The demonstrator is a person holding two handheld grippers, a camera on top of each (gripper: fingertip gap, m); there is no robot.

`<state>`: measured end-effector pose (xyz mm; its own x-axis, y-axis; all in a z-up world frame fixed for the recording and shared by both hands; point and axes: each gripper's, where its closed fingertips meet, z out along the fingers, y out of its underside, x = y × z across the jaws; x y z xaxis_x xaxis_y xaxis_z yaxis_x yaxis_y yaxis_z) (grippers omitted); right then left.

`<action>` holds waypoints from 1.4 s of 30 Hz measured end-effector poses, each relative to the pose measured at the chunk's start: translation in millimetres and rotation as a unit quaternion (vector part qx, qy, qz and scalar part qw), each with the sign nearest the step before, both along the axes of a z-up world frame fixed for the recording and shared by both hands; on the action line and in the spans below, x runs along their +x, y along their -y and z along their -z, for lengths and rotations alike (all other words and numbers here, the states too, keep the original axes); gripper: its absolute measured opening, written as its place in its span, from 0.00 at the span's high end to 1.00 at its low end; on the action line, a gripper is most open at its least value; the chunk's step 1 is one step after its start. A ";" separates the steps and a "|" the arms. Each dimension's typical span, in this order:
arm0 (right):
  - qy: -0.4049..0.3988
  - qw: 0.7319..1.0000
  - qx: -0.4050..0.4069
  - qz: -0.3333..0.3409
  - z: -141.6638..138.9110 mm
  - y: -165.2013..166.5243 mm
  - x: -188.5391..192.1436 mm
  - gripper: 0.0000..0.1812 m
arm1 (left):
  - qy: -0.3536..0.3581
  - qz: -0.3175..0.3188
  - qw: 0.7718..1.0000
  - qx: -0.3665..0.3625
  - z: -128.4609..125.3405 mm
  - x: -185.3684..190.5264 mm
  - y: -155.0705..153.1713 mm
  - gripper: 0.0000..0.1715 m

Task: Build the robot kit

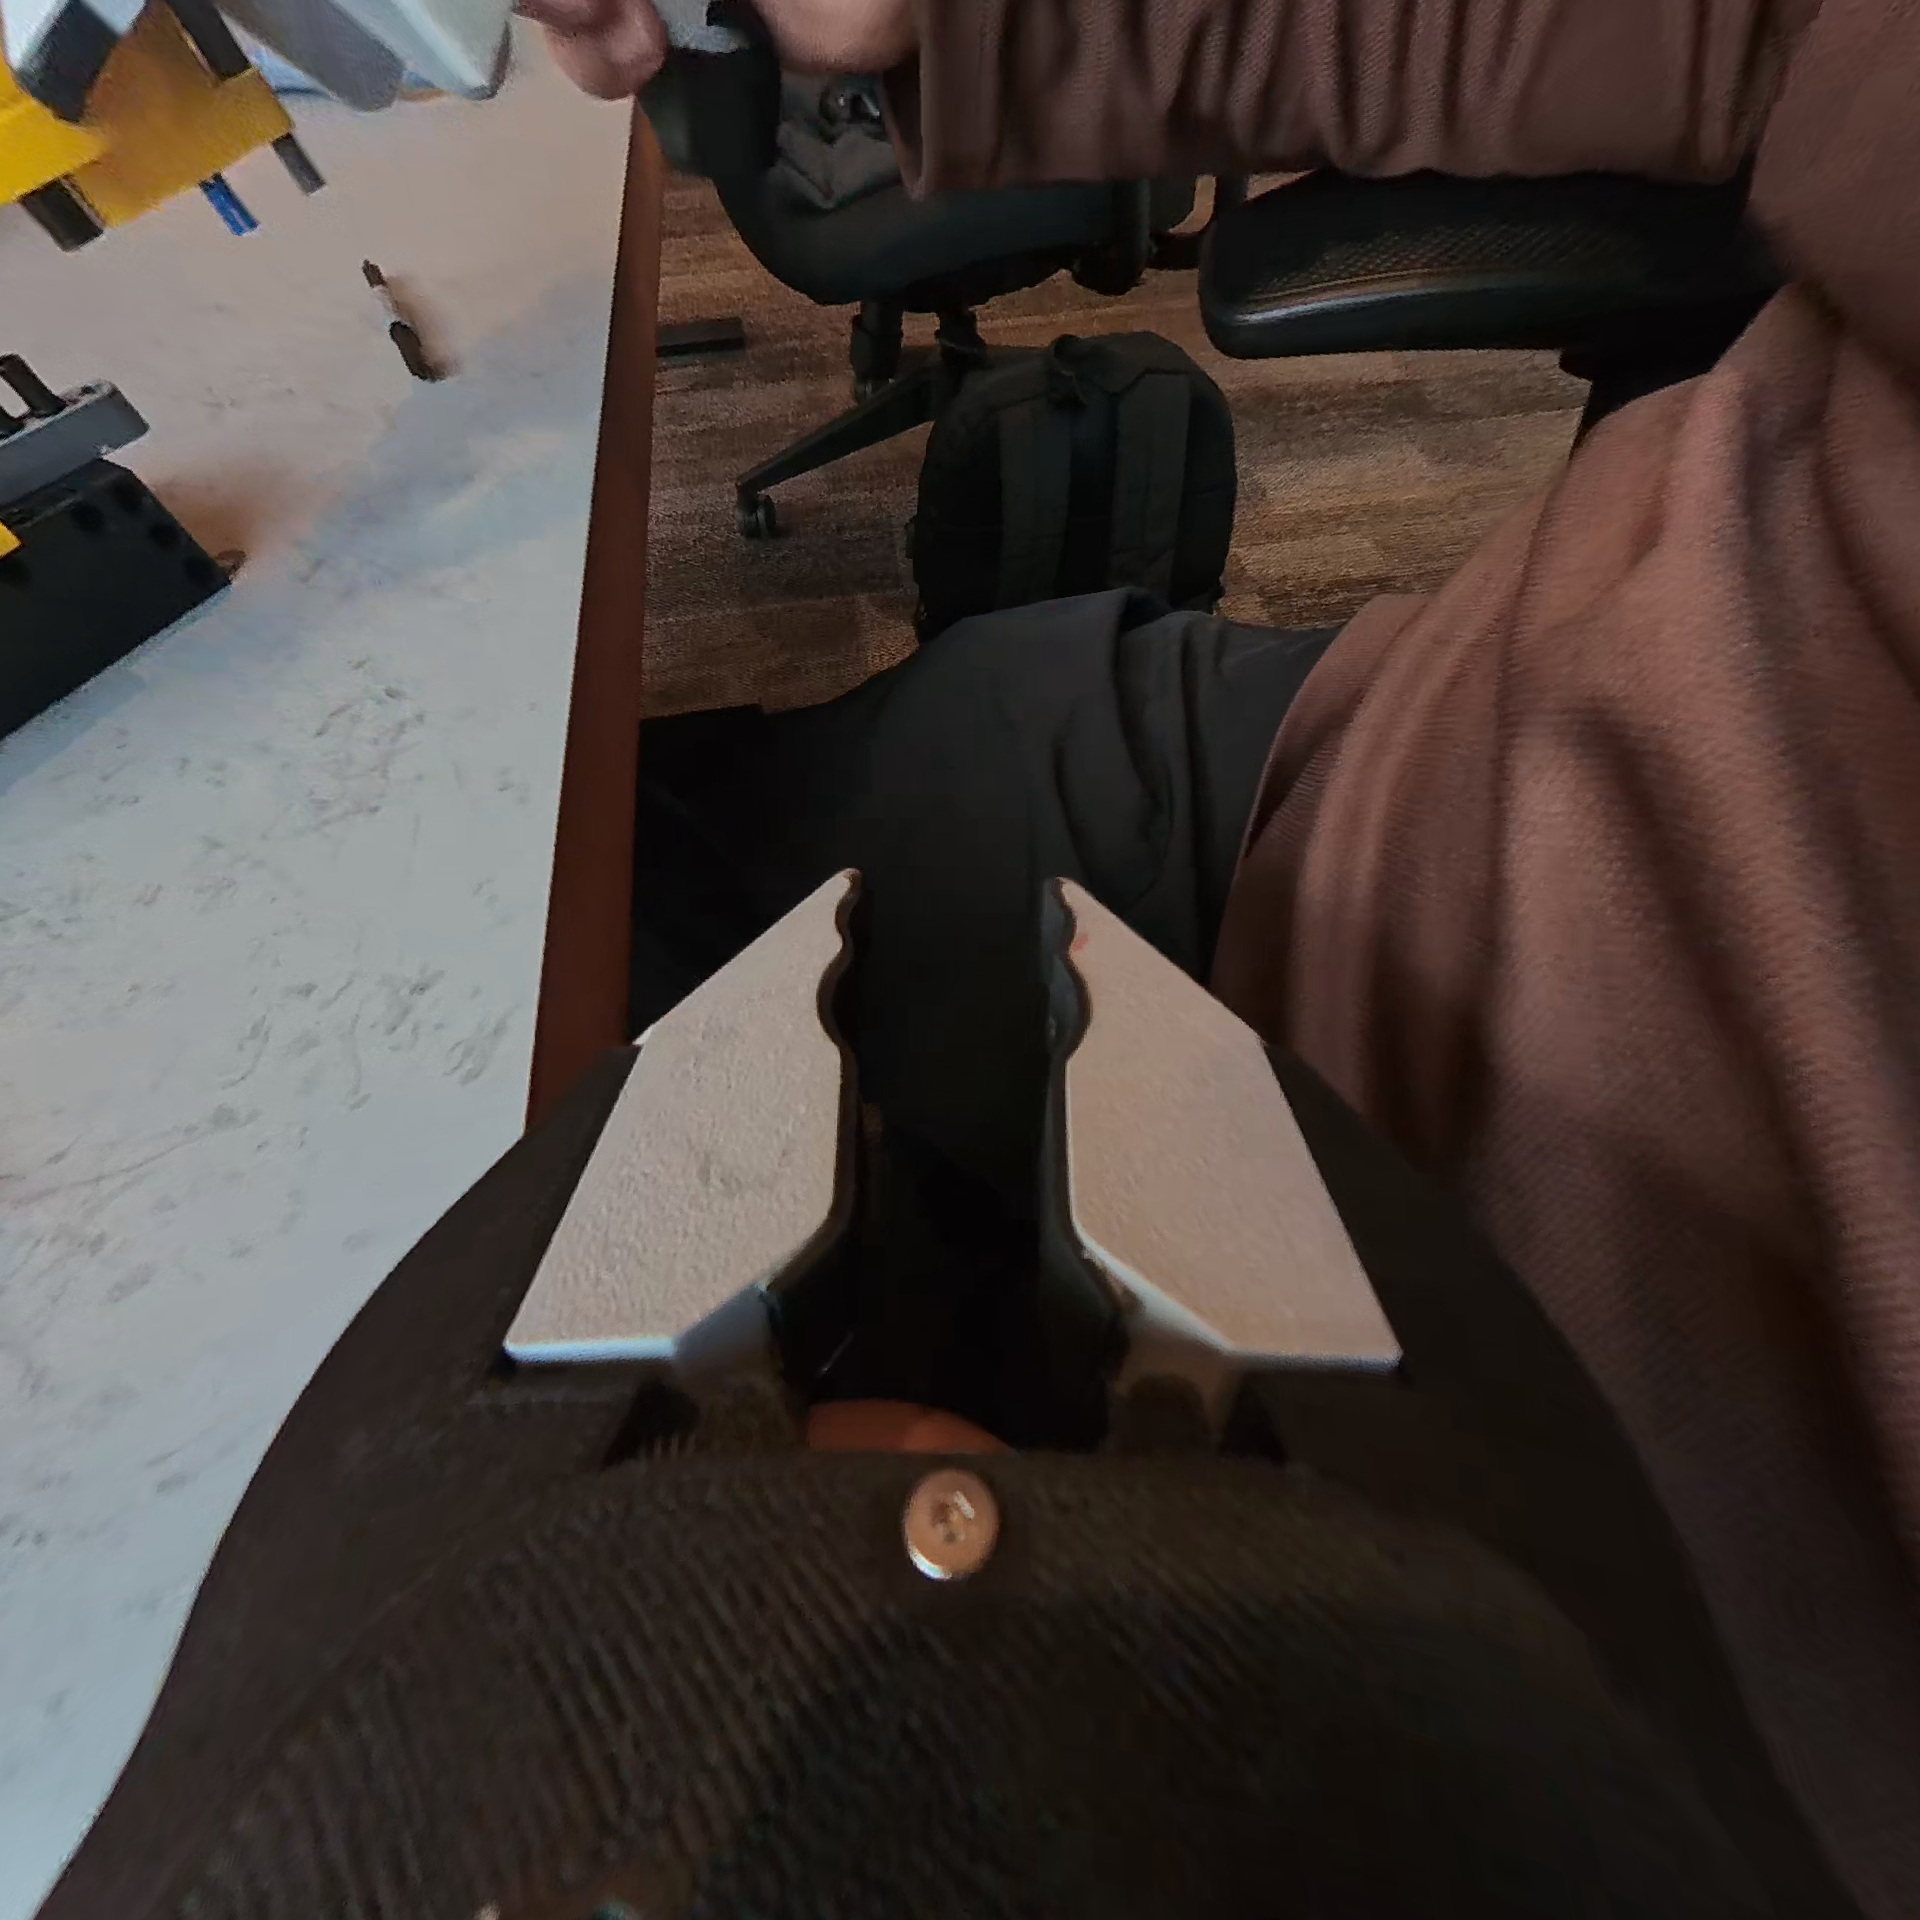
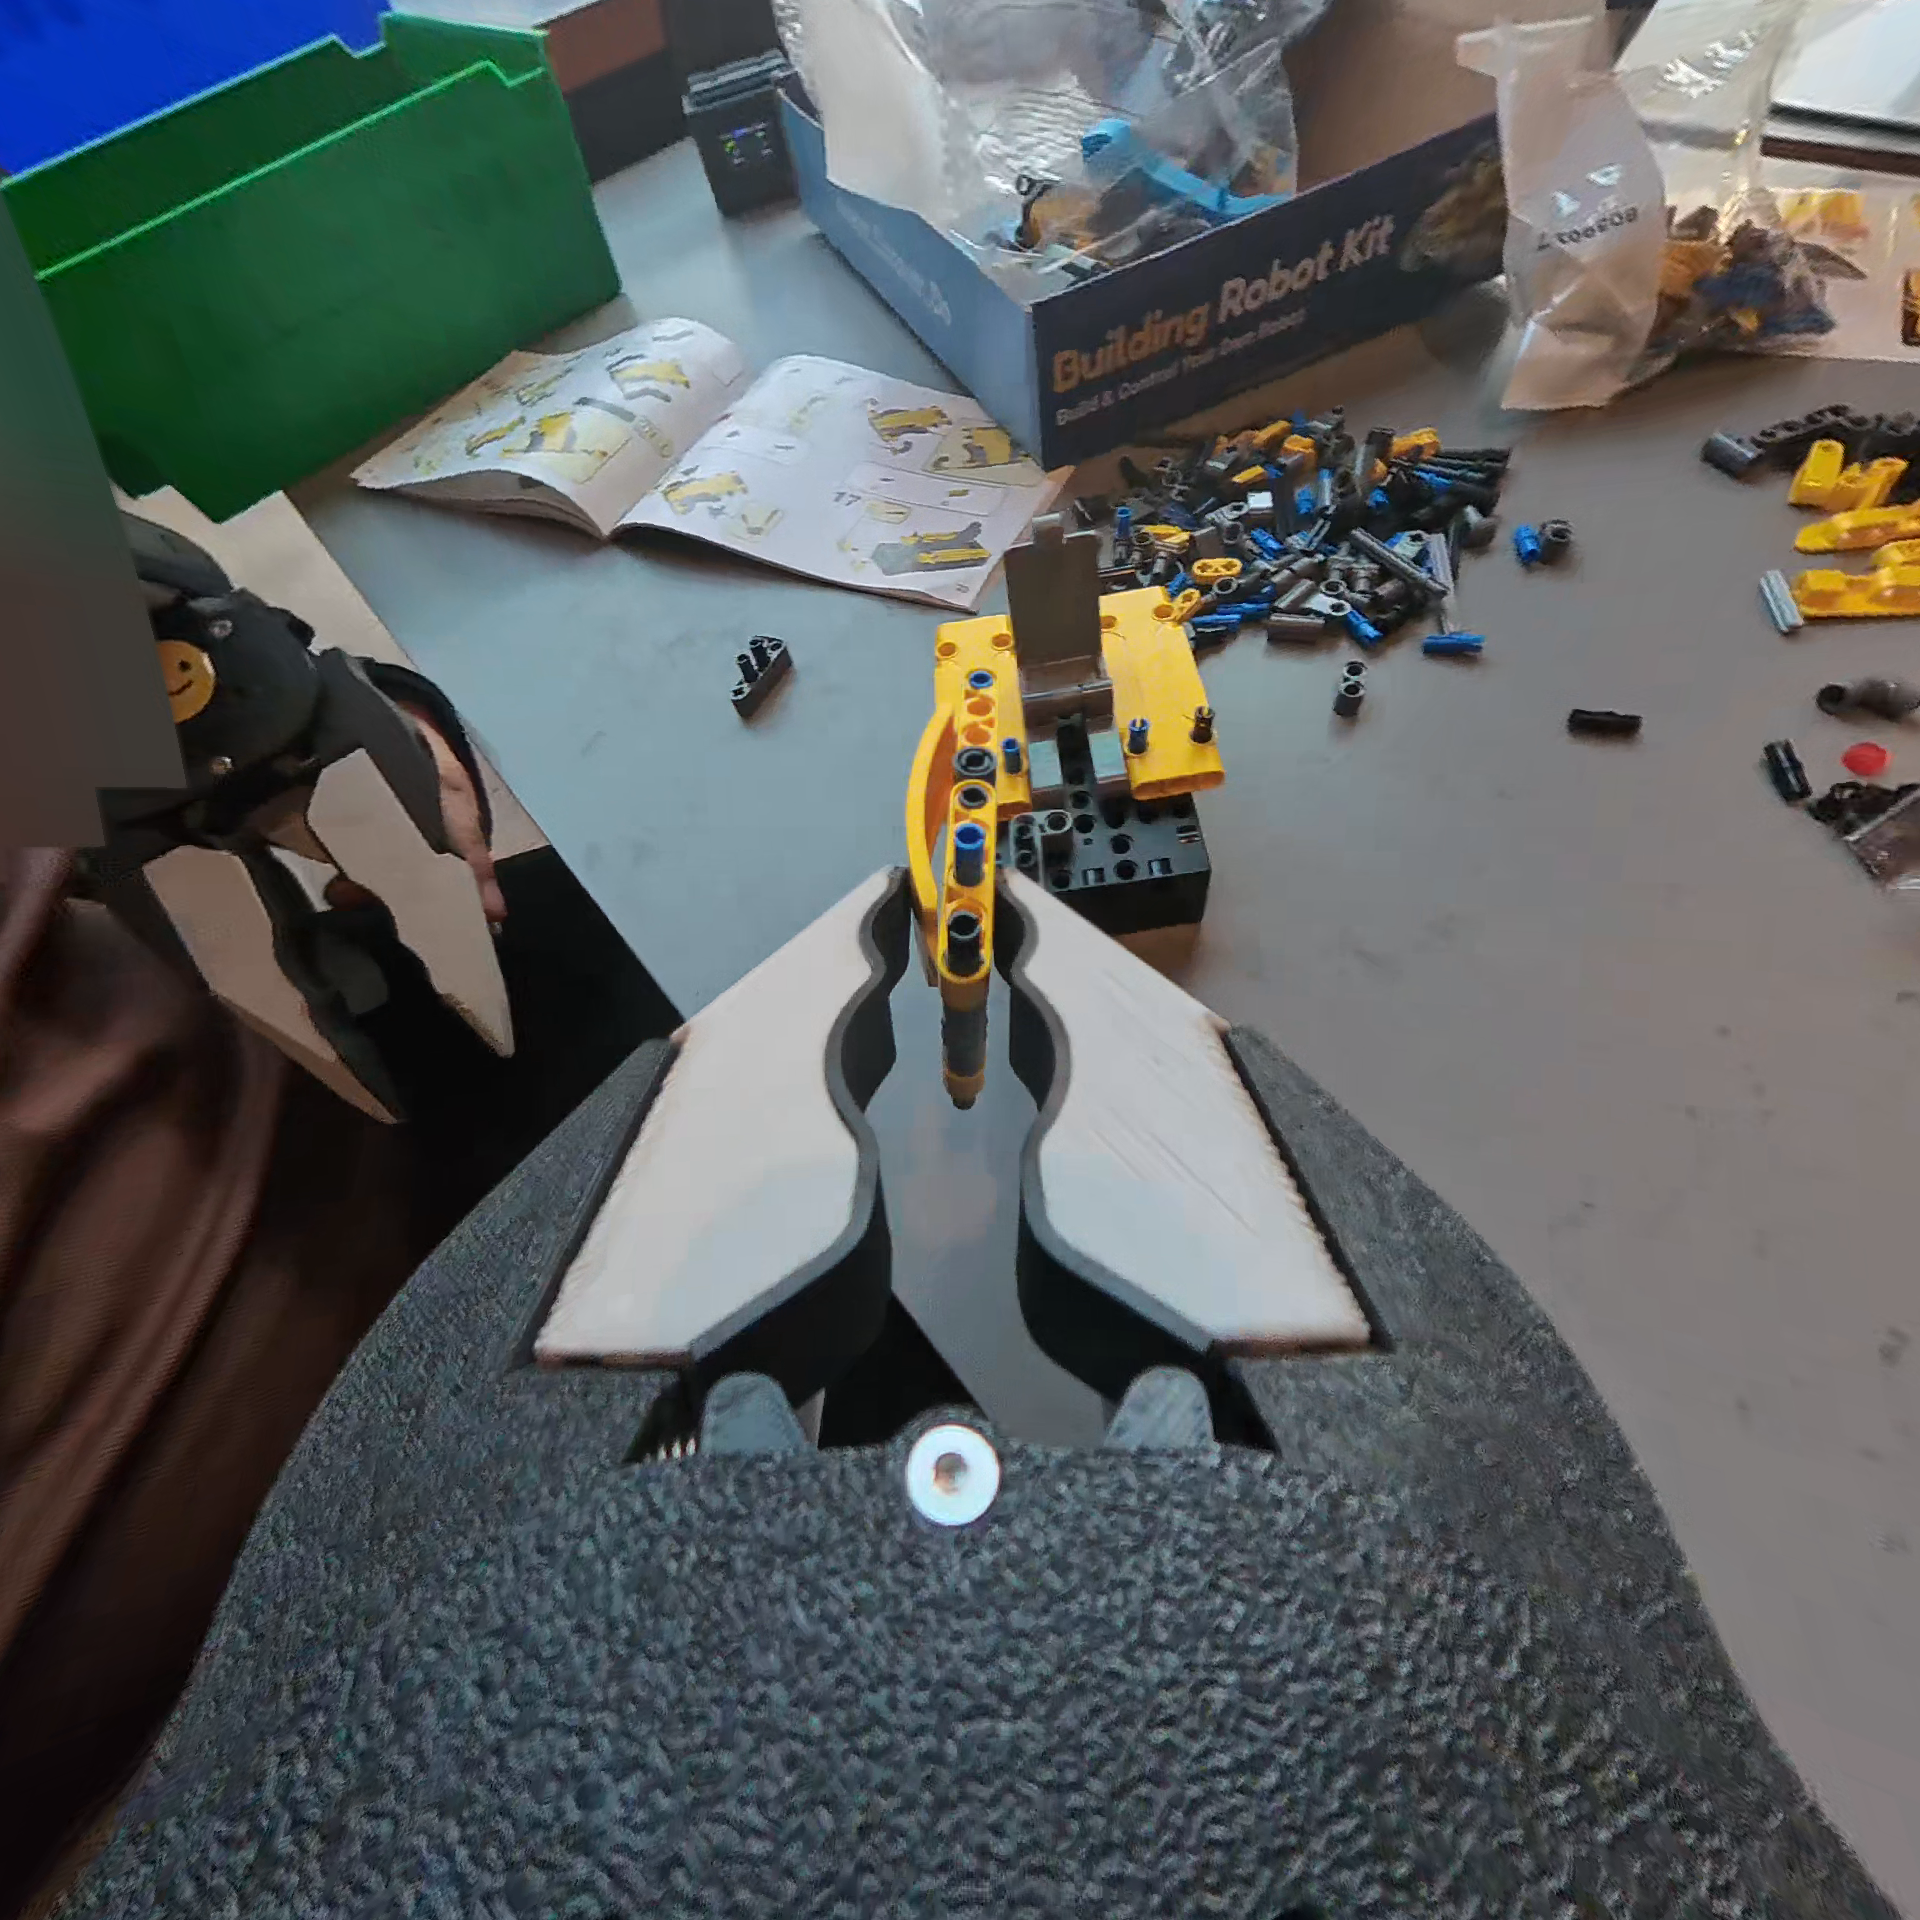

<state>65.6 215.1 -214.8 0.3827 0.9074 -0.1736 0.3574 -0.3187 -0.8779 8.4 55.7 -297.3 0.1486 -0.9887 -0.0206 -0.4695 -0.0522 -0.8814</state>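
Note:
My right gripper [image 2: 952, 891] is shut on a yellow curved beam [image 2: 951, 831] with black and blue pins. The beam runs up to a model [image 2: 1153, 686] of yellow panels with a grey upright plate on a black base block [image 2: 1132, 883]. My left gripper [image 1: 954, 888] is open and empty, past the table's front edge, over a person's black trousers [image 1: 1039, 748]. It also shows at the left of the right wrist view [image 2: 447, 1081], fingers spread. In the left wrist view the yellow parts [image 1: 156, 135] and a black block [image 1: 83, 592] sit at the far left.
On the grey table [image 2: 1455, 1039]: an open instruction booklet [image 2: 727, 457], a blue cardboard box [image 2: 1195, 312] with plastic bags, a pile of loose small parts [image 2: 1320, 530], a black piece [image 2: 758, 675], yellow parts [image 2: 1860, 540] and green bins [image 2: 312, 260]. Office chairs [image 1: 935, 239] and a black backpack [image 1: 1070, 478] stand on the floor. There is about 20 centimetres between the tips of the two grippers. From either gripper's tips it is about 15 centimetres to the black piece [image 2: 758, 675].

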 end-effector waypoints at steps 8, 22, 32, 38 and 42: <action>-0.006 0.998 -0.056 -0.017 1.9 -13.0 11.0 0.92 | 0.079 -0.035 0.996 -0.036 -49.3 5.0 -17.2 0.84; -0.043 0.995 -0.087 -0.018 -21.5 -15.6 38.3 0.92 | 0.090 -0.123 0.984 0.087 -154.7 5.0 -176.5 0.93; -0.045 0.993 -0.105 -0.034 0.7 -16.4 17.7 0.92 | -0.003 0.046 0.999 0.023 -102.4 41.0 -202.1 0.97; -0.036 0.995 -0.089 -0.038 7.2 -14.5 13.3 0.92 | -0.006 0.070 0.997 0.036 -97.2 43.6 -201.6 0.93; -0.023 0.996 -0.072 -0.044 13.8 -13.0 12.4 0.92 | -0.005 0.065 0.997 0.028 -95.5 40.9 -203.4 0.93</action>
